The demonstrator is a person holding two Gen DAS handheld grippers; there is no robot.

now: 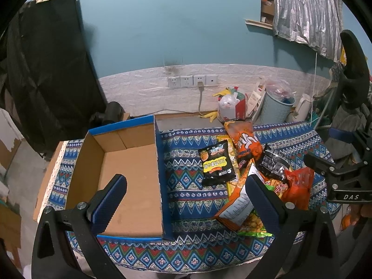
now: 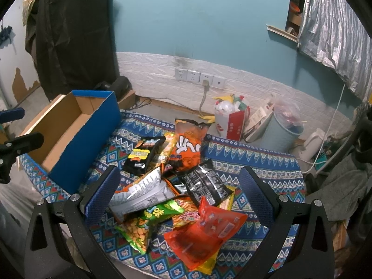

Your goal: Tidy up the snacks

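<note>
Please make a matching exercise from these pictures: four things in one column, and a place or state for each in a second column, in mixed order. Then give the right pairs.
Things
1. cardboard box
2. green snack bag
3. black and yellow snack bag
4. left gripper

Places or states
A. fingers wide apart, holding nothing
B. empty inside, blue outside
C. at the near edge of the pile, partly under a white and orange bag
D. on the side of the pile nearest the box

Pairs: 1-B, 2-C, 3-D, 4-A
</note>
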